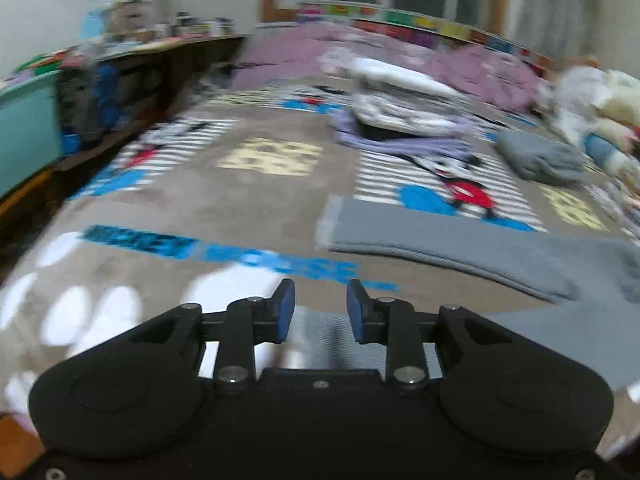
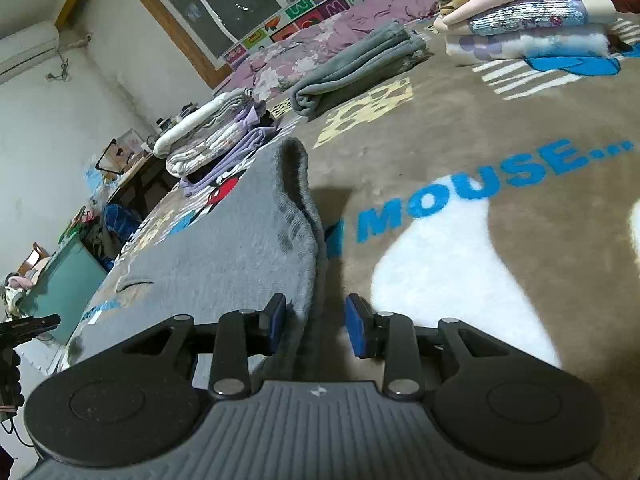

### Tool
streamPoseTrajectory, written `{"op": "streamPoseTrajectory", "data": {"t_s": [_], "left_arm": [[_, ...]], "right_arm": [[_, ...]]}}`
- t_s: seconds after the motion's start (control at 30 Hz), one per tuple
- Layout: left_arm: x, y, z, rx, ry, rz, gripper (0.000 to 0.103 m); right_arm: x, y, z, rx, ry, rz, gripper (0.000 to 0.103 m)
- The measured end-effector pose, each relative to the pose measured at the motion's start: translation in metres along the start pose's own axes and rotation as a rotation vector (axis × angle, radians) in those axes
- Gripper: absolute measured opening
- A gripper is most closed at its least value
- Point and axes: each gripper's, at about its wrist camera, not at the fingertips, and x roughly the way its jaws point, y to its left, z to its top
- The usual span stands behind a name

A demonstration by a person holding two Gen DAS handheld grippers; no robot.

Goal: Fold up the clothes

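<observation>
A grey knit garment [image 1: 460,248] lies on the cartoon-print bed blanket [image 1: 248,208]; a folded sleeve or edge runs left across it. My left gripper [image 1: 320,308] is open above the blanket, and a bit of the grey cloth shows between its blue pads. In the right wrist view the same grey garment [image 2: 224,248] spreads to the left. Its thick edge [image 2: 304,216] runs back between my right gripper's [image 2: 316,328] open jaws; the pads do not press it.
A stack of folded clothes [image 1: 400,108] and a rolled grey blanket [image 1: 544,160] sit farther up the bed. Another tall folded pile [image 2: 528,16] is at the right. A dark desk [image 1: 132,80] with clutter stands left of the bed.
</observation>
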Motion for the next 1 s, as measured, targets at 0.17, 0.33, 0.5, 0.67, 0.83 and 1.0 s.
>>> {"op": "streamPoseTrajectory", "data": {"t_s": [0.17,0.33,0.5,0.67,0.83,1.0], "left_arm": [[0.039,-0.041,-0.022,0.104,0.115,-0.071,0.041],[0.041,-0.069,-0.02,0.17,0.109,-0.001,0.053],[0.047,-0.048,0.012,-0.028,0.054,-0.043,0.058],[0.074,-0.019,0.048,-0.241,0.049,-0.057,0.062],[0.106,0.01,0.065,-0.391,0.055,-0.027,0.063],[0.137,0.023,0.072,-0.4,0.08,-0.016,0.063]], "right_arm": [[0.0,0.001,0.001,0.006,-0.011,-0.007,0.035],[-0.003,-0.007,0.007,0.048,-0.047,-0.008,0.041],[-0.006,-0.006,0.022,0.026,-0.109,-0.007,0.055],[0.01,-0.012,0.048,0.011,-0.155,0.027,0.067],[0.041,-0.01,0.059,0.013,-0.115,0.117,0.072],[0.072,-0.034,0.067,0.149,-0.033,0.09,0.028]]}}
